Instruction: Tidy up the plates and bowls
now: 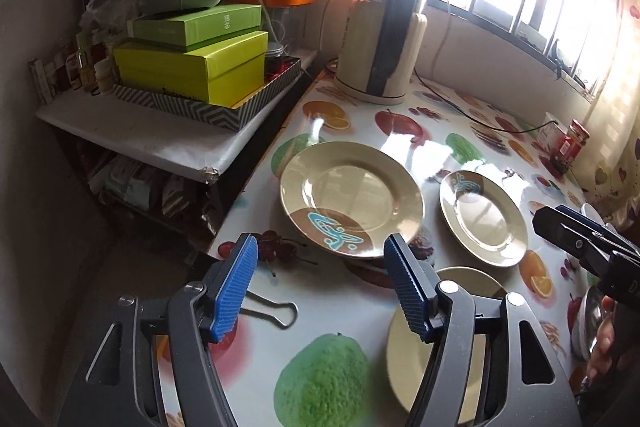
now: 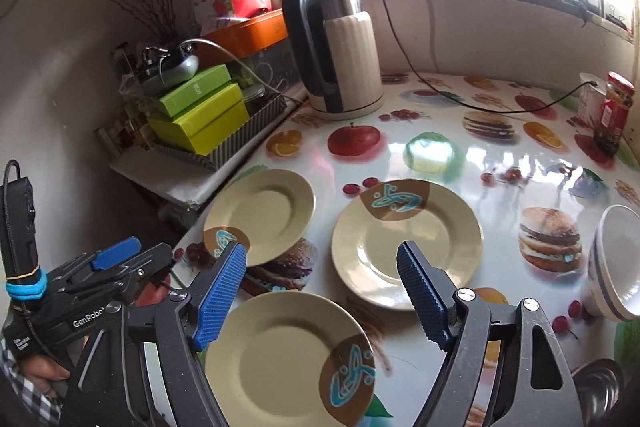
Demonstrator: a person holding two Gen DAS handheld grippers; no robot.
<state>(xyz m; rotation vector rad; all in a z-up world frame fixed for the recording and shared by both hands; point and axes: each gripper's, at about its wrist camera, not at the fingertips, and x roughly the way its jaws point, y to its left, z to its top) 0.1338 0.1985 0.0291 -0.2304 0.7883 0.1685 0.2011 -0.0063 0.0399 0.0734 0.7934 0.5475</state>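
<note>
Three beige plates with a brown and blue emblem lie on the fruit-print table. In the left wrist view the far-left plate [image 1: 352, 199] is just ahead of my open, empty left gripper [image 1: 320, 263]; a second plate [image 1: 484, 217] is to its right and a third plate [image 1: 416, 343] lies under the right finger. In the right wrist view my open, empty right gripper [image 2: 320, 273] hovers over the near plate [image 2: 288, 359], with the middle plate [image 2: 408, 243] and the far-left plate [image 2: 260, 213] beyond. A white bowl [image 2: 616, 267] with grey stripes lies tilted at right. A steel bowl [image 2: 600, 391] is at the lower right.
An electric kettle [image 1: 380, 39] with a cord stands at the back of the table. A red-lidded jar [image 2: 616, 111] stands at the far right. A side shelf holds green boxes [image 1: 192, 59] in a tray. A binder clip [image 1: 276, 313] lies by the table's left edge.
</note>
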